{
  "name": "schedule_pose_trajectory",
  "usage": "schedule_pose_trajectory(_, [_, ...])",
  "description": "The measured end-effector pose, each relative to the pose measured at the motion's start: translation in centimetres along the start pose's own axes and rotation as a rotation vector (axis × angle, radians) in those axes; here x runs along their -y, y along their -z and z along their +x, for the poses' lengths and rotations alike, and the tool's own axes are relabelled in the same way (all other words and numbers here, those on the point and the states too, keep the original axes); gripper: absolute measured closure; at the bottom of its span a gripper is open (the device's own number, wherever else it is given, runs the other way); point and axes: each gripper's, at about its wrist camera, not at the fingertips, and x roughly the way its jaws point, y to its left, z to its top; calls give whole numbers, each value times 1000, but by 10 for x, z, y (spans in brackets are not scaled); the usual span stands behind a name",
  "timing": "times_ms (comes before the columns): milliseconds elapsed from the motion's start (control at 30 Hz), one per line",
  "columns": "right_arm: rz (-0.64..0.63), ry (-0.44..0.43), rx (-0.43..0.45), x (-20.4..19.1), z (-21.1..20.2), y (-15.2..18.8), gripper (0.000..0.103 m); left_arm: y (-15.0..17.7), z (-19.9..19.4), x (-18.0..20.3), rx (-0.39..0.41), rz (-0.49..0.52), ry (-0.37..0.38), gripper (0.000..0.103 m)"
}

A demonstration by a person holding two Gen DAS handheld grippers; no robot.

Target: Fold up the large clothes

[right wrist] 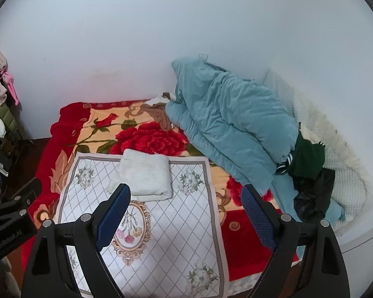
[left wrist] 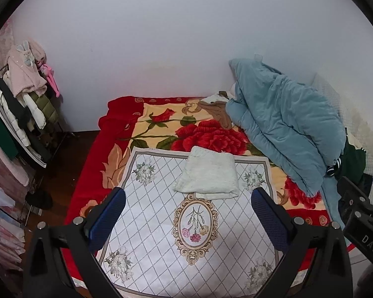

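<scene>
Teal duvet (right wrist: 226,124) buries the bed's far right corner, clothes rack (left wrist: 17,114) runs off the left edge, and the dark pile (right wrist: 310,181) is unreadable.
</scene>
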Motion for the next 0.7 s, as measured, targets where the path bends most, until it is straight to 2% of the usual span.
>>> schedule_pose_trajectory(333, [2, -14, 25, 9, -29, 5, 11, 8, -25, -3, 34, -5, -17, 0])
schedule_pose_trajectory(700, [-6, -46, 27, 12, -33, 5, 11, 12, -33, -3, 48, -7, -29, 0])
